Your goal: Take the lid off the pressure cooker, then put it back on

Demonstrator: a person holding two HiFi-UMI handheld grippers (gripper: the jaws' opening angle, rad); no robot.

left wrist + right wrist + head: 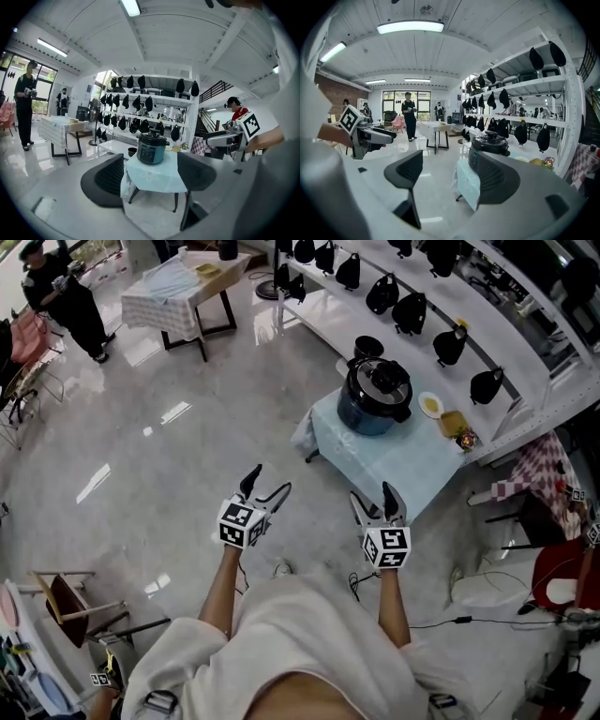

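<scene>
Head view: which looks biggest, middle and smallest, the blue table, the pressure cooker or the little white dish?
1. blue table
2. pressure cooker
3. little white dish
They sit together, so nearness doesn't muddle it.

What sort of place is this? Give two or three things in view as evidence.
Probably a large staged studio or showroom, not a home kitchen: a wide polished floor, long white shelves lined with black items, and the pressure cooker on a small cloth-covered table out in the open.
</scene>
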